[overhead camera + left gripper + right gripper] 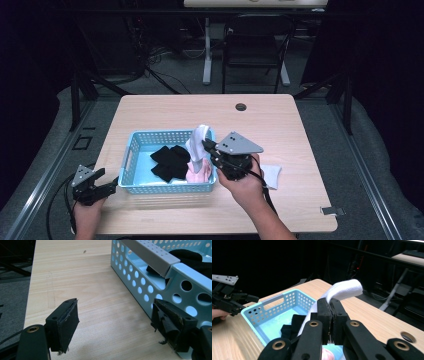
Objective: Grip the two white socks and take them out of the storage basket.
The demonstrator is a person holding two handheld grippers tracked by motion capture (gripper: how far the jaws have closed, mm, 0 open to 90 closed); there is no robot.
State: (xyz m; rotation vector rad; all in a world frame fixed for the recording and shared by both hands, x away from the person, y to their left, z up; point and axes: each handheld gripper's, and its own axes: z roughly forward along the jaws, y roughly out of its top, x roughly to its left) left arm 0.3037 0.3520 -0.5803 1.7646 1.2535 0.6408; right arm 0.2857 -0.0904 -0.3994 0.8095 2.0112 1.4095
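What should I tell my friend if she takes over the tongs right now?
Right tongs: shut on the long white cloth sock, held up over the light blue plastic basket.
Left tongs: open, holding nothing, at the basket's near left corner.
Done: black cloth socks and a pink cloth piece lie in the basket.
Left: probably drop the white sock in; a white cloth piece waits on the light wooden table to the right.

Dark room, grey floor (165,75), black chair (252,50).
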